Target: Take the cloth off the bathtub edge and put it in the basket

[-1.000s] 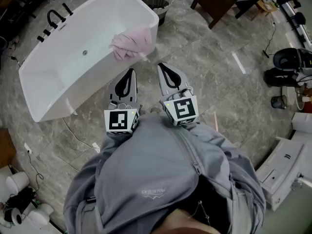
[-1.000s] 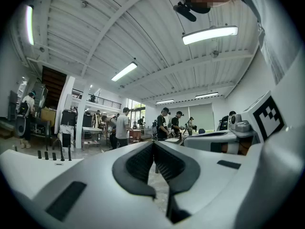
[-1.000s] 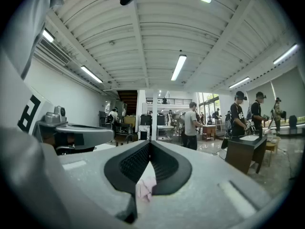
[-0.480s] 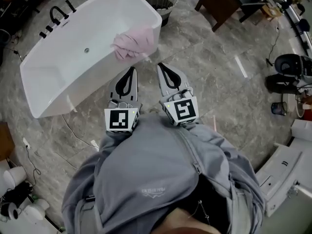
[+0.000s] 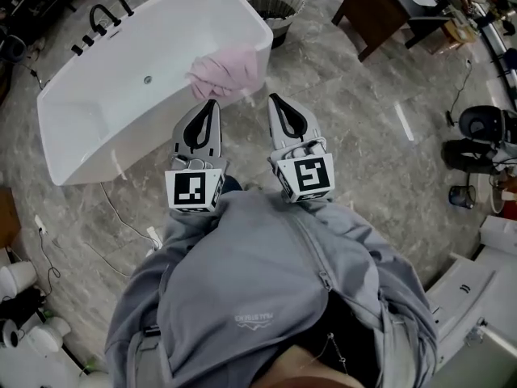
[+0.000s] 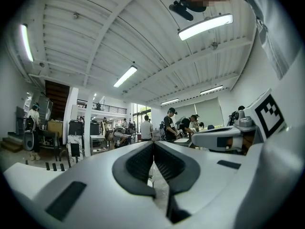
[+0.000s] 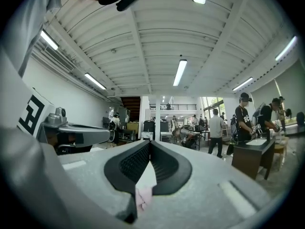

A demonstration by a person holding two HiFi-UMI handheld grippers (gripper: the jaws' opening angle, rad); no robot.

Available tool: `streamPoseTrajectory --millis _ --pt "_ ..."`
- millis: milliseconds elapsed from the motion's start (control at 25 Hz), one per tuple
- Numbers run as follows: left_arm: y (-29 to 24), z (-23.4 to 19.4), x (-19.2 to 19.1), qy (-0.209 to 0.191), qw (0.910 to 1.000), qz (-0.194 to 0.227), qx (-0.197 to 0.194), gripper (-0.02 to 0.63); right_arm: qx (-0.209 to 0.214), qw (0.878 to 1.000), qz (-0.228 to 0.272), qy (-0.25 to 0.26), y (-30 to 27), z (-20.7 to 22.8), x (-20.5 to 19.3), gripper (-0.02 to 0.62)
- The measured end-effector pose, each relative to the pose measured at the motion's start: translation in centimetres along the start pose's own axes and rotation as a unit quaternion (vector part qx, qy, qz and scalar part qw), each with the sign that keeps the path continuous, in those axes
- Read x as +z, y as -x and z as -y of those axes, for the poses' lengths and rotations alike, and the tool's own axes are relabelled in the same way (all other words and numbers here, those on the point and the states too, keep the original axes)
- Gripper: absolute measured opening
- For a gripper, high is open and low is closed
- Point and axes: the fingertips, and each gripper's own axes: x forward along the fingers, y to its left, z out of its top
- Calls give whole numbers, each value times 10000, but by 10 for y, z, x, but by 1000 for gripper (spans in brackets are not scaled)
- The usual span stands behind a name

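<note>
Both tools level, side by side before grey jacket (image 5: 242,297), pointing 12 o'clock. Left tool (image 5: 212,105): jaws pressed together, empty. Right tool (image 5: 275,100): same, empty. Crumpled pink cloth (image 5: 226,69) draped over near rim of white freestanding bathtub (image 5: 89,162), 12 o'clock from left tool tip, near, untouched. Dark woven basket (image 5: 275,2) at 1 o'clock past tub corner. Grey marble floor (image 5: 355,111) open from 1 to 3 o'clock; brown wooden cabinet (image 5: 376,10) at 2 o'clock, well apart.

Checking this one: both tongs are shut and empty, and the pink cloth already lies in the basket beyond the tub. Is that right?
No. The head view shows the pink cloth draped over the bathtub edge, not in the basket beyond it. The left tongs and right tongs are shut and empty, as stated.
</note>
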Motion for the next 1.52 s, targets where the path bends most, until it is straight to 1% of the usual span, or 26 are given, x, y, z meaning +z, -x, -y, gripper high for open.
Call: streamPoseTrajectory --millis 120,240,320,440,600,840,1040,1240,1400,1520 --pt "-4 -6 0 52 9999 -48 116 6 31 9998 54 168 -8 5 4 5" --pt "-6 -12 1 38 9999 -47 152 6 59 9996 51 272 -12 7 4 5" --pt "-10 -17 1 29 9999 -9 158 6 53 9996 59 286 -19 9 2 5" --pt "-23 -27 -4 116 9998 11 171 6 5 9997 48 226 -35 17 -1 5" --pt "-46 -42 -11 102 9999 21 135 6 19 9995 33 301 -61 24 -8 5" --pt "-102 -84 -25 206 9997 -22 90 6 -48 9995 -106 309 -128 45 -21 5" --pt "-163 -125 -31 75 10000 -53 15 6 -154 9996 -70 225 -198 67 -24 5" --pt "-219 -160 -39 92 9998 -161 -120 6 -238 9993 -222 164 -259 87 -34 5" --pt "-250 -186 -48 123 9993 -256 -233 6 -318 9988 -304 209 -300 98 -40 5" --pt "-268 -202 -57 116 9991 -322 -248 6 -438 9973 -510 292 -320 107 -48 5"
